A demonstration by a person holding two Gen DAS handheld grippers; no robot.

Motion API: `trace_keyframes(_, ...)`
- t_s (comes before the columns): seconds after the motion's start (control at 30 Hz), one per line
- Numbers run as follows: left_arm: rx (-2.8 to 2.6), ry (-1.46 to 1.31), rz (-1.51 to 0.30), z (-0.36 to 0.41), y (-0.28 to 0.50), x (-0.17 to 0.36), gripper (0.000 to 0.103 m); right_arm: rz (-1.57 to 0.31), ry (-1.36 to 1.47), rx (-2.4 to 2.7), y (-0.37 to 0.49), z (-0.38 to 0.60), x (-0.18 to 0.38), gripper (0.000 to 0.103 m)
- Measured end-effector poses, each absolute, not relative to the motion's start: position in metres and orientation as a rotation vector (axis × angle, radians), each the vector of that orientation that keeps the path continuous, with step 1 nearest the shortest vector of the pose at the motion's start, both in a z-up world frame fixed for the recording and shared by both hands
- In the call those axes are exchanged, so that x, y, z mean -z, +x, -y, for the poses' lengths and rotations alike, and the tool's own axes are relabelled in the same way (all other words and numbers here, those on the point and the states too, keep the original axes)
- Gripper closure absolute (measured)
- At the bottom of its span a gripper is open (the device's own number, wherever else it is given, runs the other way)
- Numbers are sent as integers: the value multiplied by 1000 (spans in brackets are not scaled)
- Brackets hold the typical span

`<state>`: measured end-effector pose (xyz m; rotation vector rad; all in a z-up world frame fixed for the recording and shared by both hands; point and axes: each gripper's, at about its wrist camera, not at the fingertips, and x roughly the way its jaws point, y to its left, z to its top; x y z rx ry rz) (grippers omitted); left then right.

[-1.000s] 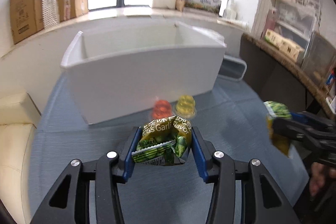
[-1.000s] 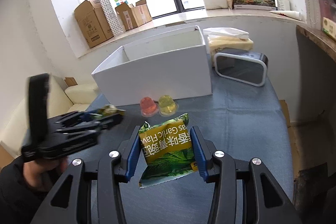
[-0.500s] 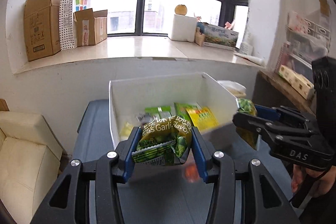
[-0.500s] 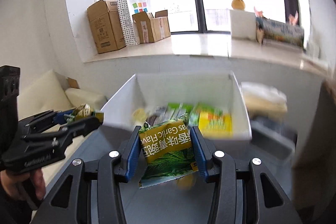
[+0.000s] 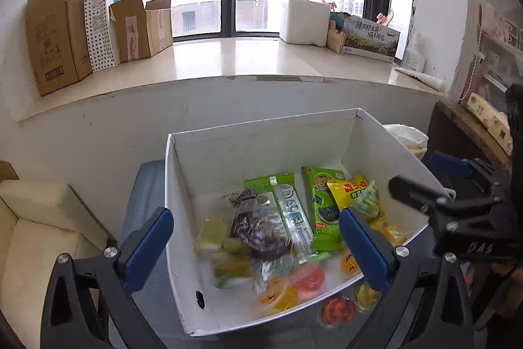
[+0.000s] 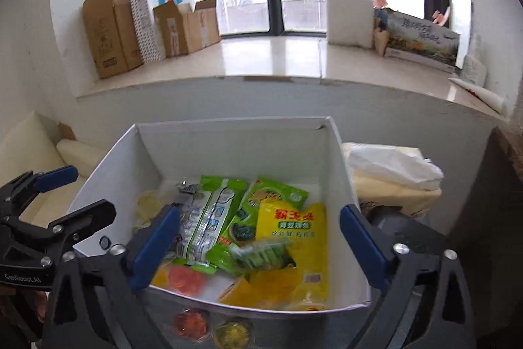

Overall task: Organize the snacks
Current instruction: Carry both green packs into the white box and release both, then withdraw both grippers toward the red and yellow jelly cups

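The white box (image 5: 183, 218) holds several snack packets, among them a yellow packet (image 6: 294, 231) and green ones. My left gripper (image 5: 258, 251) hovers over the box with its jaws opening wide. Below them a blurred green pea packet (image 5: 228, 265) is dropping free into the box. My right gripper (image 6: 258, 246) is also over the box with its jaws opening. A second blurred green packet (image 6: 261, 254) lies loose on the yellow one. Each gripper shows in the other's view: the right gripper (image 5: 421, 175) and the left gripper (image 6: 88, 192).
A red jelly cup (image 5: 336, 311) and a yellow jelly cup (image 5: 367, 293) sit on the blue-grey table just in front of the box. A cream sofa (image 5: 39, 224) is at the left. A white plastic bag (image 6: 392, 165) lies right of the box. Cardboard boxes (image 5: 55, 35) line the window sill.
Both grippers moved forward over the white box and opened. Each green packet has left its jaws and is falling or lying in the box.
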<state>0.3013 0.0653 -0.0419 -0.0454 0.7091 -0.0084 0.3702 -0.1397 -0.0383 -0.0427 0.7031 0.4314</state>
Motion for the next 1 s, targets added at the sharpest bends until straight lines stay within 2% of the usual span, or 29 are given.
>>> trace_keyframes(0.37, 14, -70, -726, -61, 284, 43, 0, -692, 11, -482, 348, 152, 28, 0)
trace_keyframes(0.6, 35, -69, -687, -60, 239, 36, 0, -692, 71, -529, 296, 170, 33, 0)
trace_keyframes(1.0, 65, -135, -694, -50, 130, 75, 0, -855, 17, -547, 254, 171, 117, 0)
